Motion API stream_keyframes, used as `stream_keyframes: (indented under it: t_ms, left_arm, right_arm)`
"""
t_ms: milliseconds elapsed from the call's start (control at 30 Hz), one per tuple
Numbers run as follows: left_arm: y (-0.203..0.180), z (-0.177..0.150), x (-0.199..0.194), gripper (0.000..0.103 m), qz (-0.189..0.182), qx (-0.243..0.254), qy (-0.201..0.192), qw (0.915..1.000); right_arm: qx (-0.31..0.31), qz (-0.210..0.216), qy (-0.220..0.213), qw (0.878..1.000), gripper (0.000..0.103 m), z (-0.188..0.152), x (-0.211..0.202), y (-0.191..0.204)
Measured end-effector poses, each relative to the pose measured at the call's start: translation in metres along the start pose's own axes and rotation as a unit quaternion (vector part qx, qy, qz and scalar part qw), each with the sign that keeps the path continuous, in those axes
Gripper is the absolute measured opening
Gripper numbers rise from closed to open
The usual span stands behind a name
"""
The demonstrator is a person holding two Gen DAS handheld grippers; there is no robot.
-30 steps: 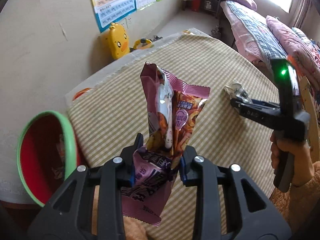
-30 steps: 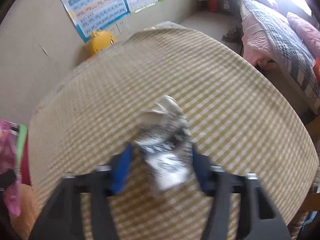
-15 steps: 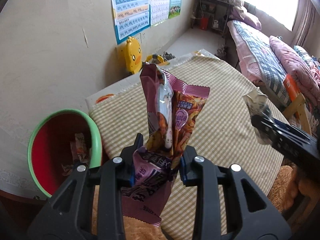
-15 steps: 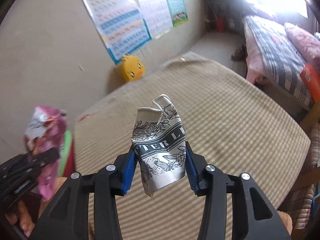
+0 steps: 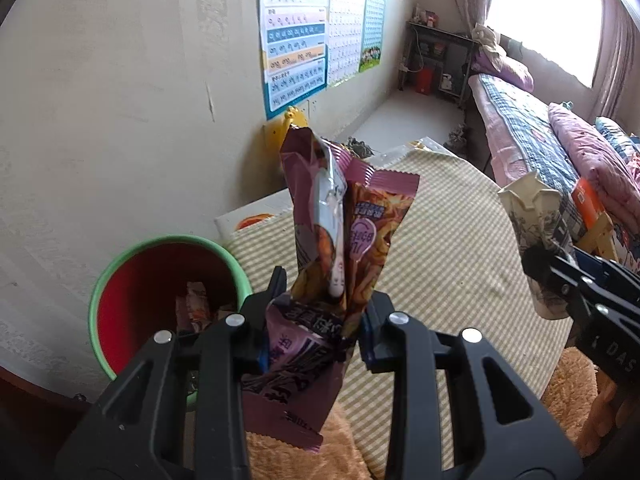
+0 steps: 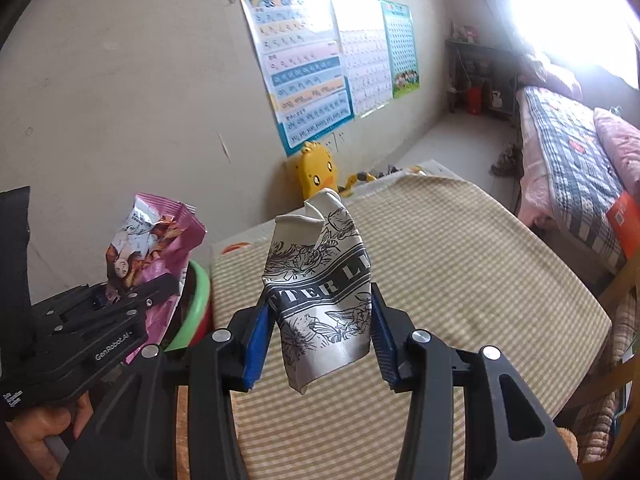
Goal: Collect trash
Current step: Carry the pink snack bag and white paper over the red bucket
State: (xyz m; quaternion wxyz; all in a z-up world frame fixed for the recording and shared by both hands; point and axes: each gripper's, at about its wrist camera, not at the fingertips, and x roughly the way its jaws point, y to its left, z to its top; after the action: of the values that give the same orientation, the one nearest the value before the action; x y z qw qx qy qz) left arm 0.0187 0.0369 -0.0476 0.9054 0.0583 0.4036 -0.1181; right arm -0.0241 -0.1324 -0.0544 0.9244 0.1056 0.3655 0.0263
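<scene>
Crumpling between tool pads, a floral-printed paper cup [image 6: 320, 292] stands flattened.

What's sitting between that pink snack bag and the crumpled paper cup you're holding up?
Nothing but bare checked tablecloth: the left wrist view shows only cloth below the gap between the snack bag and the paper cup.

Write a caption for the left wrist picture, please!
Left gripper clamps a purple snack bag beside the green-rimmed red bin, while the right gripper carries a crushed paper cup.
</scene>
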Motion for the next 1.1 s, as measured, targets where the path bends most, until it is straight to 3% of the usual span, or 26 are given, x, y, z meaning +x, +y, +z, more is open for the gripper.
stream_keyframes:
  t_ms: [1100]
  left_arm:
    - [0.074, -0.012, 0.0, 0.031, 0.063, -0.061, -0.011, 0.9961]
  right_arm:
    - [-0.067, 0.033, 0.02, 0.997, 0.043, 0.006, 0.018, 0.073]
